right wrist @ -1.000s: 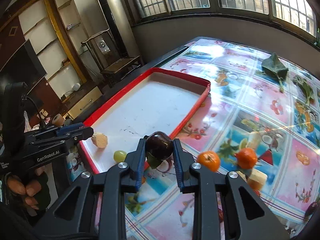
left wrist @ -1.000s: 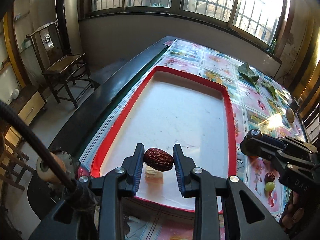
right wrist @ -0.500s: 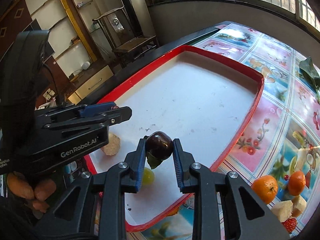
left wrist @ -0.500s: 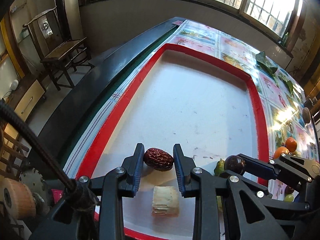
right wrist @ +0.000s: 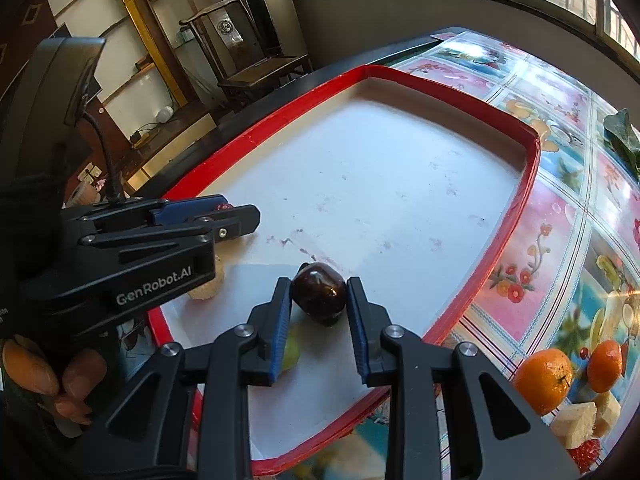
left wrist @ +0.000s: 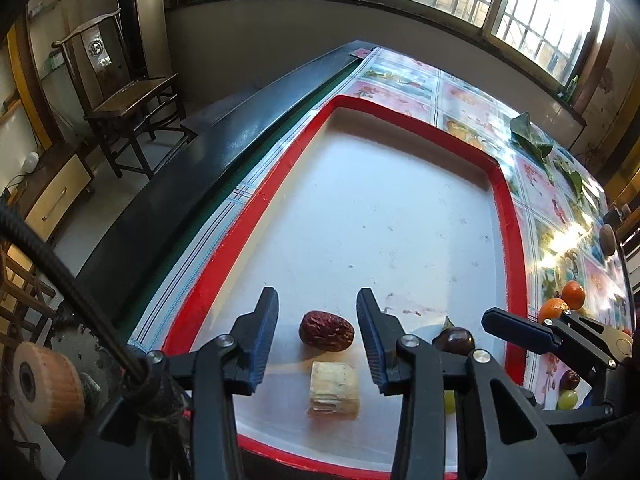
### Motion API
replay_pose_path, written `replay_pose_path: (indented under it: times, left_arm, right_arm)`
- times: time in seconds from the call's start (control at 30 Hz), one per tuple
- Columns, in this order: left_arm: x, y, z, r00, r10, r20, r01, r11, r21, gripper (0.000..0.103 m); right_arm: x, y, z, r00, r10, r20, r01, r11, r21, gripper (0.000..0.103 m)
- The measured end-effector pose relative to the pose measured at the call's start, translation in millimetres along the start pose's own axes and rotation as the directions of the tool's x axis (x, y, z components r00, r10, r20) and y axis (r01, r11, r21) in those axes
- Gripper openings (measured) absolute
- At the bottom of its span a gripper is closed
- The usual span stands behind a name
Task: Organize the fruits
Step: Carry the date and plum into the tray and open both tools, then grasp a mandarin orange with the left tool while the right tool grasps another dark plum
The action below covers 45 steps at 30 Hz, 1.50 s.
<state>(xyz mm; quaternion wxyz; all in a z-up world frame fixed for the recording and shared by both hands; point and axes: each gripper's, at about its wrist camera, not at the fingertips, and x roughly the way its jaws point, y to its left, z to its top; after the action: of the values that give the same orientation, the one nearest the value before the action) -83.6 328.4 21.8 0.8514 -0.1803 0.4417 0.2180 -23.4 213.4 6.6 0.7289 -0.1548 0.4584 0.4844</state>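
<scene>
Left gripper (left wrist: 317,314) jaws opening, wrinkled red date (left wrist: 326,330) lying loose between them in red-rimmed white tray (left wrist: 516,264). Right gripper (right wrist: 319,305) clamps dark glossy plum (right wrist: 319,294) over tray. Floral-print tabletop (right wrist: 560,216), barred windows (left wrist: 532,4), wooden chair (left wrist: 128,100).
</scene>
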Motion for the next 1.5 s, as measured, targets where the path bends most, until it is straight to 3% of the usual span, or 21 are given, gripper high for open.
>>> replay_pose_path:
  times: [0.07, 0.13, 0.33, 0.53, 0.73, 0.9, 1.23, 1.5]
  left_arm:
    - [-6.0, -1.1, 1.1, 1.000, -0.003, 0.012, 0.003, 1.000, -0.003, 0.043]
    - [-13.6, -3.8, 1.8, 1.000, -0.003, 0.028, 0.003, 1.000, 0.001, 0.043]
    - [-34.8, -13.0, -5.3, 0.998, -0.010, 0.067, 0.008, 1.000, 0.019, 0.043]
    - [-43.3, -34.9, -19.2, 0.997, -0.037, 0.061, 0.034, 0.998, 0.055, 0.043]
    - [-52.9, -64.0, -32.3, 0.995, -0.086, 0.047, 0.080, 0.990, 0.114, 0.043]
    - [-61.8, -91.6, -44.0, 0.991, -0.125, 0.044, 0.115, 0.978, 0.174, 0.049]
    - [-62.4, -139.1, -66.3, 0.983, -0.182, -0.010, 0.179, 0.952, 0.250, 0.051]
    - [-61.2, -168.0, -80.3, 0.979, -0.198, -0.046, 0.203, 0.931, 0.305, 0.053]
  right_arm:
    - [-6.2, -1.7, -2.0, 1.000, 0.007, 0.012, -0.007, 1.000, 0.011, 0.047]
    - [-13.4, -1.5, -3.3, 1.000, 0.013, 0.026, -0.013, 1.000, 0.015, 0.054]
    - [-52.9, -2.4, -13.5, 0.995, -0.010, 0.100, 0.009, 1.000, 0.005, 0.054]
    - [-104.5, -27.6, -45.1, 0.984, -0.068, 0.166, 0.058, 0.996, 0.066, 0.054]
    - [-138.9, -61.6, -84.1, 0.974, -0.140, 0.179, 0.110, 0.980, 0.166, 0.054]
    - [-160.9, -85.6, -110.2, 0.965, -0.187, 0.184, 0.140, 0.960, 0.244, 0.056]
    - [-192.0, -125.8, -162.4, 0.940, -0.301, 0.159, 0.224, 0.899, 0.377, 0.074]
    - [-216.0, -151.2, -203.4, 0.912, -0.395, 0.107, 0.301, 0.824, 0.480, 0.075]
